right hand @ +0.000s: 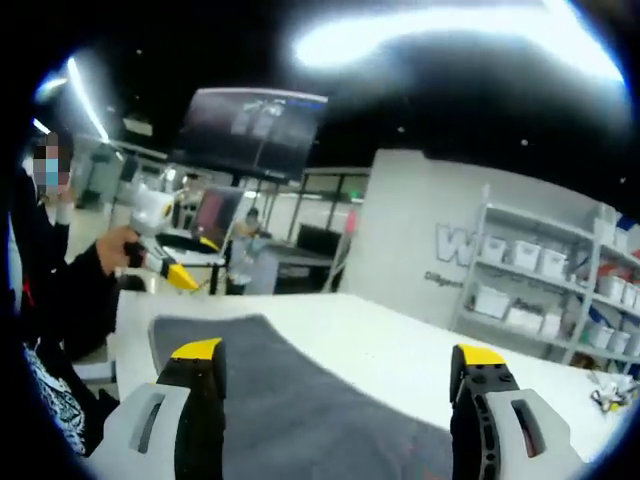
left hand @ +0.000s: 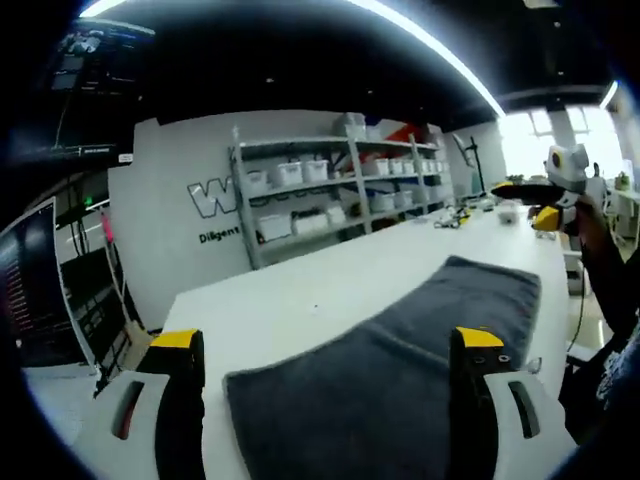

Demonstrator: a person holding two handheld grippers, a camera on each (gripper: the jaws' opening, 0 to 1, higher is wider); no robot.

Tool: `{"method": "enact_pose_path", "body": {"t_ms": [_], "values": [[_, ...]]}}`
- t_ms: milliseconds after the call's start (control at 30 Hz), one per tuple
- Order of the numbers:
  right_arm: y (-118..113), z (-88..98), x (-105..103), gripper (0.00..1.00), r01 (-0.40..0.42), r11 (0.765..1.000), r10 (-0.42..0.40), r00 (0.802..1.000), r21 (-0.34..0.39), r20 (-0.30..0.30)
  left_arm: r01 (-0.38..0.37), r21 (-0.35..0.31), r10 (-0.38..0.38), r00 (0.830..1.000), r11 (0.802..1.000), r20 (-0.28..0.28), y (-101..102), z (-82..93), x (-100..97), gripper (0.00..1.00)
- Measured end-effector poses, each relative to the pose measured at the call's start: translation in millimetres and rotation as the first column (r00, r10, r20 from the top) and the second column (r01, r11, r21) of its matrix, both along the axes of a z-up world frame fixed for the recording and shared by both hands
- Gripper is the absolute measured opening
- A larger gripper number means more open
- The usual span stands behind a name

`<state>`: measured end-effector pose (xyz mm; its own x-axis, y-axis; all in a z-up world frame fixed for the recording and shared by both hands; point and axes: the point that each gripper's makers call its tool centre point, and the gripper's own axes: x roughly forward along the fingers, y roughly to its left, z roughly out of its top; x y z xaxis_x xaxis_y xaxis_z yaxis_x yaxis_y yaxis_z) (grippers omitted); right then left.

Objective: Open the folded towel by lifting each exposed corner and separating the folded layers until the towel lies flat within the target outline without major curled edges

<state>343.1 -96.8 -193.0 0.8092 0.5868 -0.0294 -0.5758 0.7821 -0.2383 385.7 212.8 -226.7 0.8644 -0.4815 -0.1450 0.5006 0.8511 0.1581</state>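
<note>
With both grippers [left hand: 325,375] [right hand: 340,385] held wide apart above the towel [left hand: 400,360], we judge the next move is reaching down for a near corner

Both grippers [left hand: 330,365] [right hand: 340,375], jaws wide apart

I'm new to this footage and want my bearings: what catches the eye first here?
A dark grey towel sprawls across the white table, between the yellow-tipped jaws of the left gripper, which stand wide apart. In the right gripper view the right gripper is just as open over the towel. Behind the table, grey shelving with white bins lines the wall.
</note>
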Motion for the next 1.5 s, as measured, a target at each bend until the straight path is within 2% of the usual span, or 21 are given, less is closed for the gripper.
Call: {"method": "enact_pose_path", "body": {"t_ms": [33,100,133,200,233,300,333,400,467,567,600,667,767,867,1033,1133,1200,1367,1500], "values": [[-5.0,-1.9,-0.2,0.93,0.010,1.000,-0.010,1.000,0.003,-0.003,0.011,-0.017,-0.011,1.000,1.000,-0.003,-1.6,-1.9,-2.5,1.00],[-21.2,-8.3,-1.2,0.93,0.044,0.999,-0.044,0.999,0.010,-0.016,0.063,-0.129,-0.067,0.997,0.990,-0.028,-10.3,-1.0,-8.9,1.00],[-29.5,-12.1,-1.8,0.93,0.061,0.998,-0.061,0.998,0.008,-0.022,0.054,-0.156,-0.059,0.998,0.986,-0.027,-8.6,0.3,-9.2,0.99],[-48.5,-21.0,-4.6,0.93,0.094,0.995,-0.094,0.995,0.013,-0.042,0.033,-0.128,-0.036,0.999,0.991,-0.020,-5.9,-3.8,-9.1,0.99],[-56.9,-24.4,-6.4,0.93,0.111,0.994,-0.110,0.993,0.021,-0.052,0.018,-0.094,-0.021,0.999,0.995,-0.027,-3.4,-9.1,-9.2,0.99],[-72.6,-31.2,-11.9,0.93,0.137,0.990,-0.135,0.989,0.029,-0.063,0.016,-0.084,-0.019,0.999,0.996,-0.034,-4.5,-15.2,-12.7,0.99],[-80.6,-35.2,-15.2,0.92,0.152,0.988,-0.149,0.986,0.032,-0.069,0.031,-0.098,-0.034,0.999,0.995,-0.037,-5.6,-16.4,-16.8,0.99],[-94.3,-42.5,-19.8,0.92,0.180,0.983,-0.176,0.981,0.039,-0.083,0.081,-0.195,-0.087,0.996,0.977,-0.022,-11.7,-12.0,-27.8,1.00],[-110.5,-51.5,-21.8,0.91,0.218,0.975,-0.214,0.972,0.032,-0.102,0.080,-0.184,-0.084,0.996,0.980,-0.015,-7.7,-18.8,-31.2,1.00],[-124.4,-54.1,-19.1,0.90,0.262,0.965,-0.259,0.960,0.016,-0.103,0.084,-0.165,-0.087,0.996,0.983,-0.015,-3.7,-29.3,-30.1,1.00],[-126.8,-53.5,-18.6,0.90,0.269,0.963,-0.267,0.959,0.016,-0.100,0.061,-0.169,-0.068,0.997,0.984,-0.037,2.4,-37.8,-27.7,1.00],[-130.2,-52.0,-17.5,0.89,0.278,0.960,-0.274,0.957,0.024,-0.092,0.044,-0.161,-0.052,0.998,0.986,-0.043,7.1,-44.4,-26.7,1.00],[-133.2,-56.8,-13.4,0.89,0.282,0.959,-0.278,0.955,0.025,-0.104,0.024,-0.104,-0.028,0.999,0.994,-0.042,13.5,-51.8,-22.4,1.00],[-140.9,-61.1,-9.7,0.88,0.305,0.952,-0.302,0.947,0.008,-0.111,-0.045,-0.046,0.043,0.998,0.998,-0.038,28.9,-52.0,-7.9,1.00],[-164.8,-57.3,1.7,0.88,0.352,0.935,-0.354,0.930,-0.040,-0.102,-0.046,-0.030,0.043,0.996,0.999,-0.081,36.0,-59.5,13.7,0.98],[-180.2,-52.0,12.4,0.88,0.385,0.921,-0.390,0.916,-0.064,-0.097,-0.083,0.025,0.085,0.991,0.996,-0.099,46.6,-66.2,33.8,0.98],[-184.4,-48.8,17.4,0.88,0.395,0.916,-0.400,0.912,-0.064,-0.093,-0.092,0.032,0.095,0.991,0.995,-0.099,49.9,-67.8,42.0,0.98],[-182.1,-49.6,26.6,0.88,0.395,0.917,-0.398,0.912,-0.052,-0.100,-0.088,-0.011,0.086,0.989,0.996,-0.120,51.0,-75.3,46.5,0.98],[-179.9,-51.7,27.1,0.88,0.395,0.917,-0.399,0.911,-0.056,-0.106,-0.077,0.005,0.077,0.988,0.997,-0.133,50.6,-79.4,40.4,0.98]]}}
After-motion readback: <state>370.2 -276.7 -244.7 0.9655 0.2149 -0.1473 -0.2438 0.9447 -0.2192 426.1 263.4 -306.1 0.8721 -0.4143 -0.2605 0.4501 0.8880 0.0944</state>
